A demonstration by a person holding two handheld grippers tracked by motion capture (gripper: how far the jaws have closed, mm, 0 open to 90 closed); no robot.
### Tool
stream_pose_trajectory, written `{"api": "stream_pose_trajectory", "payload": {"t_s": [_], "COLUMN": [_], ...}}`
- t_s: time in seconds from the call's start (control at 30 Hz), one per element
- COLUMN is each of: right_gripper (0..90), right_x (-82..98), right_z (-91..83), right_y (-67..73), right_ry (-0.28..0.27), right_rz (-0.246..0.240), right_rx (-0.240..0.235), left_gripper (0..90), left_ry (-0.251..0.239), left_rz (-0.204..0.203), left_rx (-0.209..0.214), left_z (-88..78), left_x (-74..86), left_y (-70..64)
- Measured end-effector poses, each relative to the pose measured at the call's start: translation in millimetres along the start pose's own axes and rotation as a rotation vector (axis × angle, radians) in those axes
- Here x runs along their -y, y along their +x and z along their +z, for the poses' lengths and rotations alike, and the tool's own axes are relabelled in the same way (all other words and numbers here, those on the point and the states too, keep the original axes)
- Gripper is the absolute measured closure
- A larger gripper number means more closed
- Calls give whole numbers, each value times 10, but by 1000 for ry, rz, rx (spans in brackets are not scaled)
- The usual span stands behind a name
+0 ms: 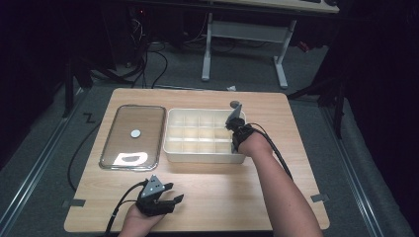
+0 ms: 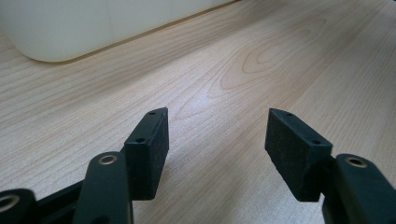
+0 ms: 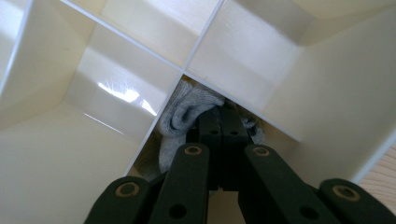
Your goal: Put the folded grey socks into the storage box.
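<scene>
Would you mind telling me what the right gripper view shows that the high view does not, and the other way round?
Right gripper view alone: a grey sock pinched between the right gripper's closed jaws, low inside a compartment beside the white dividers.

High view alone: the clear lid lying left of the divided box, the left gripper resting open on the wooden table, and the person's forearm reaching in.

Both: the cream divided box and the right gripper dipping into a compartment at its right end.

Dim surroundings, glare on lid (image 1: 132, 159)
</scene>
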State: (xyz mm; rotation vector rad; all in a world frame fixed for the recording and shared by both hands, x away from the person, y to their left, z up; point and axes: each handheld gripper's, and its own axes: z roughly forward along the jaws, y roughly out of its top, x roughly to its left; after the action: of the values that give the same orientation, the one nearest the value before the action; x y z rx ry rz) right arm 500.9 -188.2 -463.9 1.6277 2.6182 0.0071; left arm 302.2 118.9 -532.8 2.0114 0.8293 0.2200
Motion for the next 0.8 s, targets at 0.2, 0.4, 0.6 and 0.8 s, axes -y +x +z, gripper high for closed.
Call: {"api": "stream_pose_trajectory", "payload": {"t_s": [0.2, 0.4, 0.6, 0.8], "right_gripper": [900, 900, 900, 900], "right_x": [0, 18, 34, 55], "right_z": [23, 1, -56, -115], "right_y": [10, -1, -37, -59], "right_ry": [0, -10, -18, -39], "right_rz": [10, 14, 12, 11], "right_rx": [5, -4, -19, -23], "left_gripper": [404, 404, 403, 403], "left_ry": [0, 2, 2, 3], "left_rz": [1, -2, -3, -3], "left_rx": [-2, 3, 1, 3], "left_z": [1, 1, 3, 4], "left_x": [1, -1, -1, -1], "left_y": [-4, 1, 1, 2]}}
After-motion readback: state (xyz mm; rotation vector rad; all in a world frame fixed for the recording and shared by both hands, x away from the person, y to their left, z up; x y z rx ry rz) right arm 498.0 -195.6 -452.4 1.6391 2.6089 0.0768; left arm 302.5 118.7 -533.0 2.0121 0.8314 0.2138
